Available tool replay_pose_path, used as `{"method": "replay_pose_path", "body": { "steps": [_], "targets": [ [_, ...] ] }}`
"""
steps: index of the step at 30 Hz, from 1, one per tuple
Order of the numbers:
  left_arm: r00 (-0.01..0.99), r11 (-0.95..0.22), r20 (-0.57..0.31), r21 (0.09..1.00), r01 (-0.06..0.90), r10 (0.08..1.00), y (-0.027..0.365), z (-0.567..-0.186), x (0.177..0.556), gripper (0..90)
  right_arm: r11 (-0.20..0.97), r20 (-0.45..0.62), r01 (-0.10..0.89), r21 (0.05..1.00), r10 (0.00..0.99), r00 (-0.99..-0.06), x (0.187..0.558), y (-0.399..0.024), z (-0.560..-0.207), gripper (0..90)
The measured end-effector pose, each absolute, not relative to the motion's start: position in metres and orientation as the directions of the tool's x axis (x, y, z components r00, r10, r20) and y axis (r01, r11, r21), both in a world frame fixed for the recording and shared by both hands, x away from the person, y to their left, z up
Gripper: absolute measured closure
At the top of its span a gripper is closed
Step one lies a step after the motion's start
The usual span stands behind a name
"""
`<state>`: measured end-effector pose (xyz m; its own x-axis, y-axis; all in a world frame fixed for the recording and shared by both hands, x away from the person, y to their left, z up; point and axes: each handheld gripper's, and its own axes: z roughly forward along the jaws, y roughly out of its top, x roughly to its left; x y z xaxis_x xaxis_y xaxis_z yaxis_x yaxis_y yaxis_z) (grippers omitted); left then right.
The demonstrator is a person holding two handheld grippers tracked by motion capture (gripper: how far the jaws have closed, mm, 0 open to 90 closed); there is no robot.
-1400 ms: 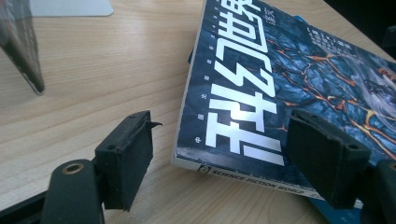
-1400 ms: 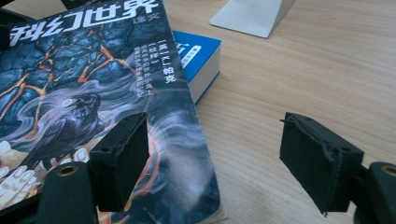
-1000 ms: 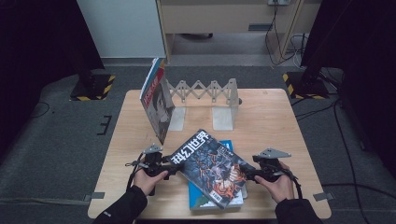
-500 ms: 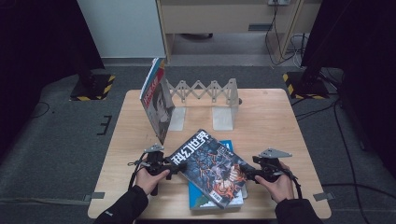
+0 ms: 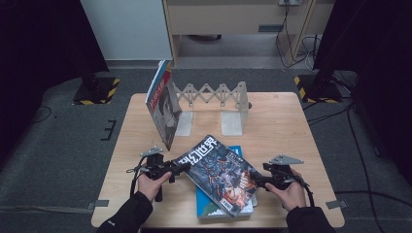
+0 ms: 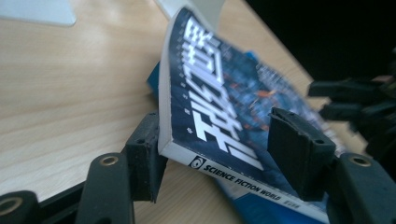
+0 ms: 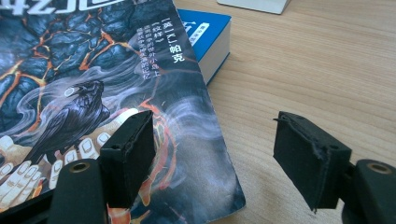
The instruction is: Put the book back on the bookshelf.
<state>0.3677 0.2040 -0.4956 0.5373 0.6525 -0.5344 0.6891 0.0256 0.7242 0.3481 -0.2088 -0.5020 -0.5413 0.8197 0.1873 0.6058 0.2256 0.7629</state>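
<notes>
Closing left claw (image 6: 224, 154) straddles magazine (image 5: 218, 172) corner, pads not yet pressing; right claw (image 7: 224, 154) open, empty. Risk: cover slips, bends (thin edge).

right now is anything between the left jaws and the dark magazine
Nothing visible. The left gripper already straddles the spine corner of the dark magazine: one jaw sits against its underside, the other stands apart above the cover. The jaws have just been closing, with the magazine between them. It lies on a blue book.

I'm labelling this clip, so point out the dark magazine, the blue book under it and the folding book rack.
dark magazine (image 5: 218, 174), high view, cover middle.
blue book (image 7: 205, 28), right gripper view, cover corner.
folding book rack (image 5: 214, 92), high view, lattice.
</notes>
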Motion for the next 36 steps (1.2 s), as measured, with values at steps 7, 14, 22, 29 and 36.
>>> {"method": "replay_pose_path", "body": {
  "steps": [7, 14, 22, 29, 36],
  "targets": [
    [0.511, 0.048, -0.570, 0.696, 0.717, 0.643, 0.202, -0.497, 0.378, 39.4, 0.227, 0.190, 0.608, 0.761, 0.818, -0.543, 0.348, -0.210, -0.502, 29.4],
    [0.519, -0.007, -0.524, 0.699, 0.715, 0.676, 0.202, -0.500, 0.383, 44.6, 0.224, 0.193, 0.607, 0.762, 0.817, -0.544, 0.348, -0.210, -0.503, 29.3],
    [0.523, -0.058, -0.505, 0.679, 0.732, 0.687, 0.205, -0.505, 0.378, 40.3, 0.222, 0.188, 0.602, 0.767, 0.819, -0.542, 0.348, -0.210, -0.502, 28.9],
    [0.521, -0.044, -0.512, 0.683, 0.729, 0.683, 0.204, -0.511, 0.389, 31.8, 0.223, 0.190, 0.600, 0.768, 0.816, -0.546, 0.348, -0.210, -0.502, 28.7],
    [0.528, -0.073, -0.559, 0.639, 0.765, 0.639, 0.198, -0.519, 0.393, 30.7, 0.217, 0.196, 0.603, 0.768, 0.817, -0.543, 0.348, -0.210, -0.502, 28.7]
  ]
}}
